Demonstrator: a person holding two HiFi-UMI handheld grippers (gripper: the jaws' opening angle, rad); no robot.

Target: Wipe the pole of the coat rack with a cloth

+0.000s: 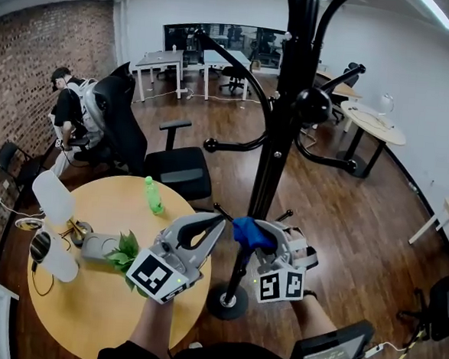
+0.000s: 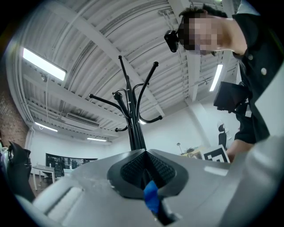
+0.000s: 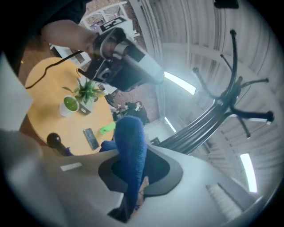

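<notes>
The black coat rack pole (image 1: 276, 148) runs from the top of the head view down to its round base (image 1: 227, 302). My right gripper (image 1: 260, 239) is shut on a blue cloth (image 1: 245, 230), which sits against the pole's lower part. In the right gripper view the cloth (image 3: 131, 150) sticks up from the jaws, with the pole (image 3: 199, 128) just beyond. My left gripper (image 1: 215, 222) hovers just left of the cloth, jaw tips together. In the left gripper view the pole (image 2: 135, 133) rises behind the shut jaws; a small blue scrap (image 2: 151, 197) shows in their gap.
A round wooden table (image 1: 101, 304) at lower left carries a green bottle (image 1: 153, 195), a small plant (image 1: 125, 251) and a white fan (image 1: 54, 197). A black office chair (image 1: 175, 168) stands behind it, and a person (image 1: 68, 114) sits at far left. Another chair (image 1: 327, 355) is at lower right.
</notes>
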